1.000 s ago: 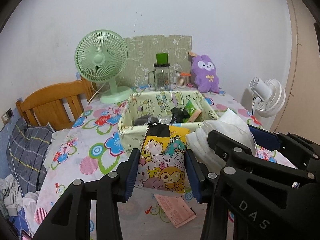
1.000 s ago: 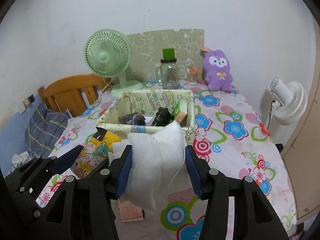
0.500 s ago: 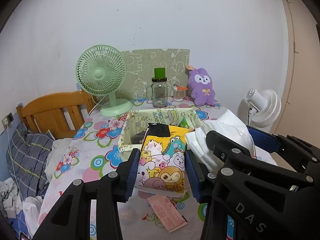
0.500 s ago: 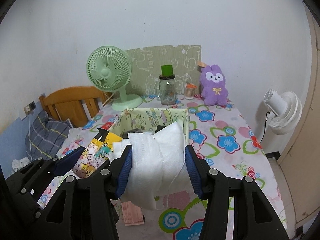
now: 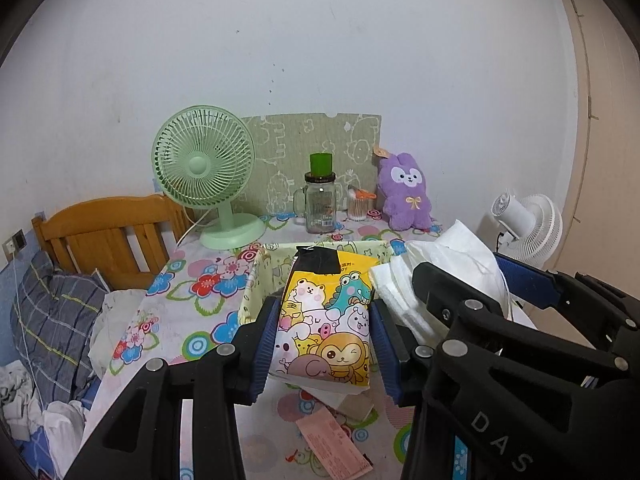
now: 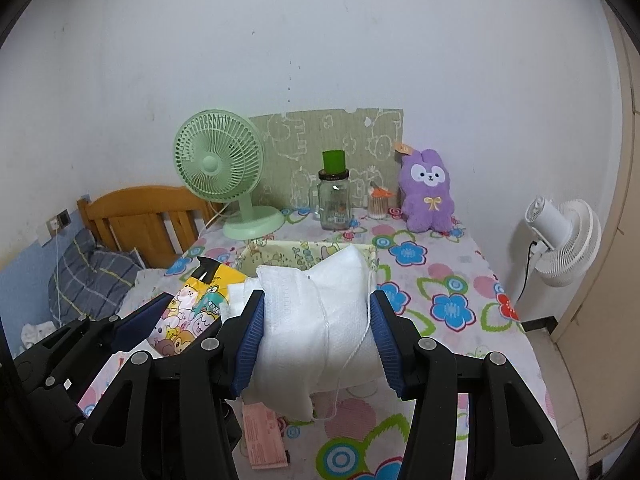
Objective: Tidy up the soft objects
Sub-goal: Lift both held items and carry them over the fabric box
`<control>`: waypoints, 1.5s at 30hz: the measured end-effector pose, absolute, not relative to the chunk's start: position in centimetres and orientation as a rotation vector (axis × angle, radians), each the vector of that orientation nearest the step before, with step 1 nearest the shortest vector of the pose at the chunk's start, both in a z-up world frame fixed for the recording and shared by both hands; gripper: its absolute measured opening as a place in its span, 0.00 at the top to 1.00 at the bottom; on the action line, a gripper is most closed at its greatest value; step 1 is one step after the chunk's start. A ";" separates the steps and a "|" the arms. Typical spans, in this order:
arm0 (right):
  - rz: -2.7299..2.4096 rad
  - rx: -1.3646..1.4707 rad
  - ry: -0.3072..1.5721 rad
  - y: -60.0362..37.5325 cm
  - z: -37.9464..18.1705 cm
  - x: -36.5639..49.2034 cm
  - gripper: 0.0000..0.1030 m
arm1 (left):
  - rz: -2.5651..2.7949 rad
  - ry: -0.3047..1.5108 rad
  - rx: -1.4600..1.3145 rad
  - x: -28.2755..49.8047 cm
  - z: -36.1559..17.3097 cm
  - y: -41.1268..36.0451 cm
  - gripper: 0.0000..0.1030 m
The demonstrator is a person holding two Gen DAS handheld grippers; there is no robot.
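Left wrist view: the left gripper point(image 5: 323, 336) is clamping a yellow cartoon pack point(image 5: 325, 328) between its blue pads, above the table.
Right wrist view: the right gripper point(image 6: 316, 338) is squeezing a white soft bundle point(image 6: 316, 320); a thin white string is hanging from it.
Pink slip point(image 6: 264, 438): it is lying flat on the flowered tablecloth point(image 6: 448, 308), under the two grippers.
Fabric box point(image 5: 256, 292): it is standing just behind both held things, open on top.
Far edge: a green fan point(image 5: 204, 172), a glass jar point(image 5: 320, 206) with a green lid and a purple plush rabbit point(image 5: 406, 192) are standing in a row near the wall.
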State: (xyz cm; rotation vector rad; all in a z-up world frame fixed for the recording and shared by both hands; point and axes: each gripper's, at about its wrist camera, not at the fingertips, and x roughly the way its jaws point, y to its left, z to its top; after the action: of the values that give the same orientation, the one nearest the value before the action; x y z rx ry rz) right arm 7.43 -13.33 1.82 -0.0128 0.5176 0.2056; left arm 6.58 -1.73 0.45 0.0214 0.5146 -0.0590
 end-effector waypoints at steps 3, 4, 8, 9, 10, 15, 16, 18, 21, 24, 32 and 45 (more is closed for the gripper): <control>0.208 -0.012 0.515 -13.2 2.0 8.1 0.46 | -0.055 0.512 0.020 7.1 0.6 -1.6 0.55; 0.209 -0.012 0.514 -13.1 2.0 8.3 0.46 | -0.053 0.511 0.021 7.3 0.6 -1.6 0.55; 0.210 -0.011 0.514 -13.0 2.0 9.2 0.46 | -0.047 0.513 0.021 8.4 0.7 -1.6 0.55; 0.211 -0.010 0.516 -12.9 2.0 9.5 0.46 | -0.046 0.514 0.021 8.7 0.6 -1.5 0.55; 0.211 -0.010 0.517 -12.9 2.0 9.8 0.46 | -0.045 0.515 0.020 8.9 0.6 -1.5 0.55; 0.212 -0.011 0.520 -12.8 1.9 10.6 0.46 | -0.042 0.519 0.015 10.1 0.6 -1.4 0.55; 0.214 -0.010 0.520 -12.8 1.9 10.8 0.46 | -0.040 0.519 0.015 10.3 0.6 -1.4 0.55; 0.214 -0.011 0.522 -12.7 1.9 11.5 0.46 | -0.037 0.521 0.014 10.9 0.6 -1.3 0.55; 0.217 -0.008 0.525 -12.6 1.9 12.2 0.46 | -0.033 0.524 0.013 11.5 0.6 -1.2 0.55; 0.220 -0.007 0.529 -12.5 1.8 13.2 0.46 | -0.030 0.528 0.014 12.2 0.4 -1.1 0.55; 0.224 -0.001 0.536 -12.3 1.4 15.0 0.46 | -0.021 0.538 0.016 14.1 0.1 -1.0 0.55; 0.220 0.013 0.556 -12.2 0.2 18.5 0.46 | -0.019 0.571 0.011 17.4 -1.1 -0.9 0.55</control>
State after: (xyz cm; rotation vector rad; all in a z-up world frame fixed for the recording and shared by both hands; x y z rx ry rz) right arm 18.45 -12.25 0.17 0.0128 0.5562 0.2198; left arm 17.36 -0.86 -1.05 0.0115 0.5706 -0.0188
